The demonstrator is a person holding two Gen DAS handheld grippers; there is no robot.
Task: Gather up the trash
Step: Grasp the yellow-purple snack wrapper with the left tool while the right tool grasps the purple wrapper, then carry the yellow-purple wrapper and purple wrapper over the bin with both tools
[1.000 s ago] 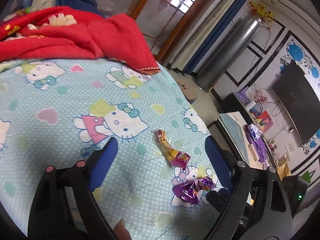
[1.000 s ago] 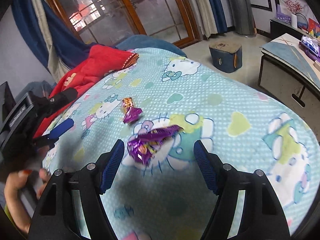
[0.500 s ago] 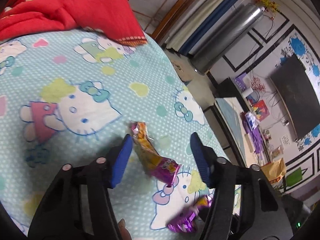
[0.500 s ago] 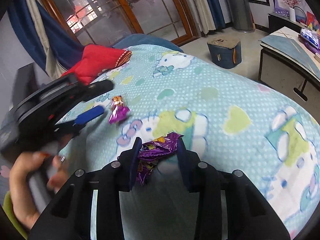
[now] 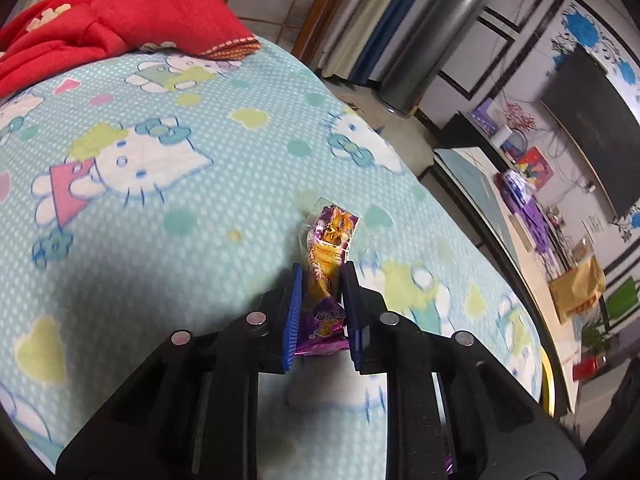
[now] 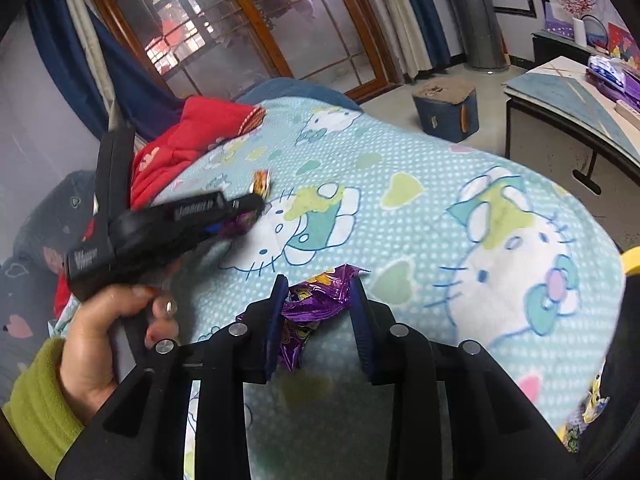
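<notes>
Both my jaws closing. Left gripper (image 5: 320, 280) has the orange-purple wrapper (image 5: 330, 248) pinched mid-length, top end sticking out; right gripper (image 6: 318, 300) is closing on the crumpled purple wrapper (image 6: 320, 300). Both wrappers are on the bed (image 5: 160, 208). Squeeze foil only, lift straight, don't snag the blanket. Red cloth (image 5: 100, 28) far back, clear.

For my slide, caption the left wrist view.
Left gripper closing on an orange-and-purple snack wrapper lying on the cartoon-print blanket.

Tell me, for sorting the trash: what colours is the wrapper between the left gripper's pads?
Orange and purple wrapper; left wrist view.
</notes>
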